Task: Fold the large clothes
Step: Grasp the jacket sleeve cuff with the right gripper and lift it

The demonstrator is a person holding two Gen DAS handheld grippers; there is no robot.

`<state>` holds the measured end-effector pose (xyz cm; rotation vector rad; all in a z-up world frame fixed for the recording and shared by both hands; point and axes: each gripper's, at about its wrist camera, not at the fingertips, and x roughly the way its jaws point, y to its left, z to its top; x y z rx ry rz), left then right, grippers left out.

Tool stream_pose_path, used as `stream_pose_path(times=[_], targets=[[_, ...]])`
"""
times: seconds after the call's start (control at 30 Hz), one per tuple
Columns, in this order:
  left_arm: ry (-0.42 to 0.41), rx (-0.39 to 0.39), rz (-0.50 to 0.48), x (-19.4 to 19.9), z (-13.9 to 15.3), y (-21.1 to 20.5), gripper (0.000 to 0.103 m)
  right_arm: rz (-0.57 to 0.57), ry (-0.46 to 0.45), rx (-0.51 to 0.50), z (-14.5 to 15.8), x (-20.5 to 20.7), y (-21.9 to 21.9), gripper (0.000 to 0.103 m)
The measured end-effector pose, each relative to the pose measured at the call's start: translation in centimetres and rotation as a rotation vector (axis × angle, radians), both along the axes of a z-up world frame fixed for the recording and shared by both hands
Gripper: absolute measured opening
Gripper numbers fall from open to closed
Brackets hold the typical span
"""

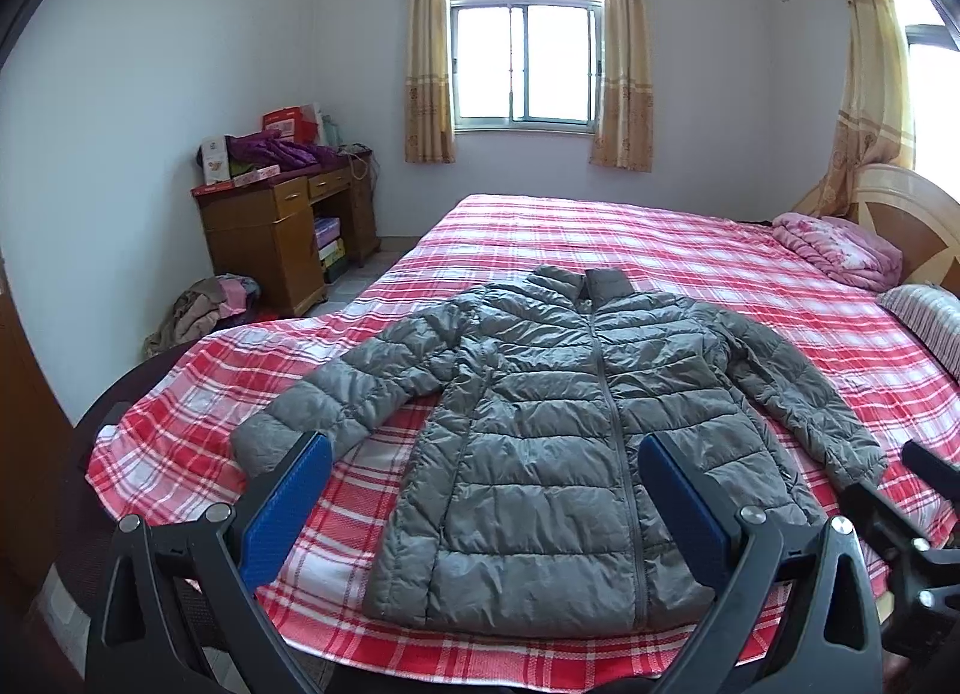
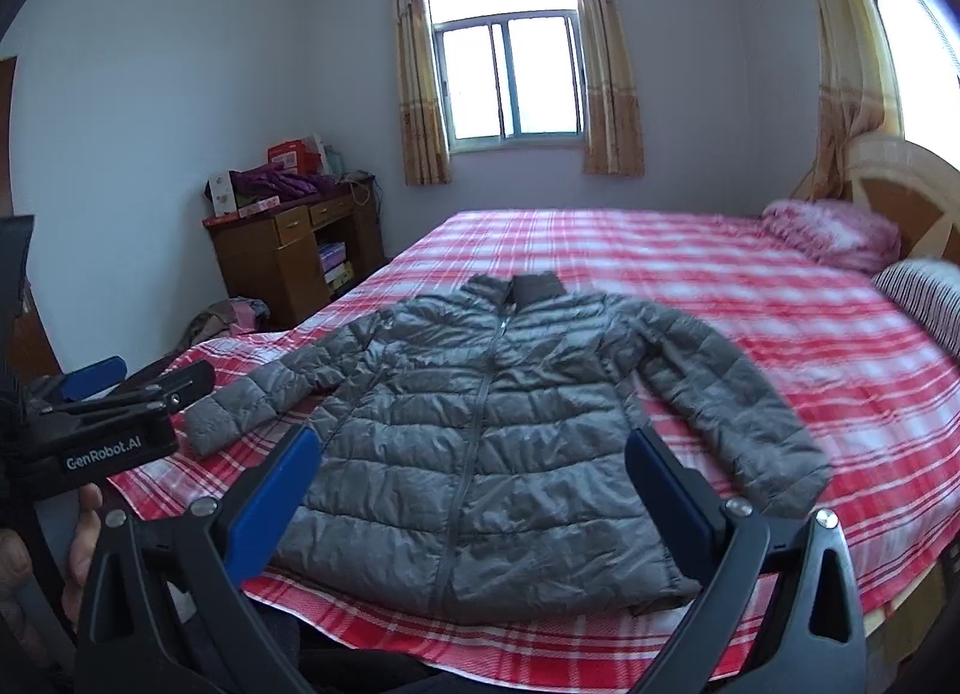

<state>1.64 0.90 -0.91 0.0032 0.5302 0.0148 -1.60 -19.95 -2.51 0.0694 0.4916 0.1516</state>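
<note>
A: Where's the jacket [image 1: 540, 436]?
B: Flat on the bed [image 1: 690, 250], front up and zipped, filling the centre of the left wrist view, sleeves spread toward both lower sides, collar toward the window [image 1: 525, 64].
A: And the grippers?
B: The left gripper [image 1: 483, 490] is at the bottom of its frame, jaws spread wide, released, above the hem. The right gripper [image 2: 474, 484] is likewise released, holding nothing. A table [image 1: 282, 232] stands at mid left.
</note>
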Motion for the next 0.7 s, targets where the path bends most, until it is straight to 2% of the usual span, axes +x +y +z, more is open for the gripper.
stream_pose_path(times=[0.23, 0.37, 0.47, 0.6, 0.7], targets=[[0.107, 0.078, -0.021, 5.2, -4.0, -0.8, 0.102, 0.006, 0.234, 0.107, -5.1, 4.5, -2.1, 0.103], [0.133, 0.101, -0.013, 8.3, -5.7, -0.7, 0.102, -0.053, 0.254, 0.073, -7.0, 6.0, -3.7, 0.103], [0.139, 0.120, -0.005, 10.8, -6.8, -0.8, 0.102, -0.140, 0.277, 0.048, -8.3, 7.7, -6.1, 0.103], [0.134, 0.146, 0.007, 13.9, -8.4, -1.3, 0.102, -0.265, 0.278, 0.007, -9.8, 10.3, -10.2, 0.103], [0.145, 0.159, 0.023, 16.5, -9.7, -1.5, 0.102, -0.367, 0.290, 0.035, -10.7, 12.1, -14.4, 0.103]])
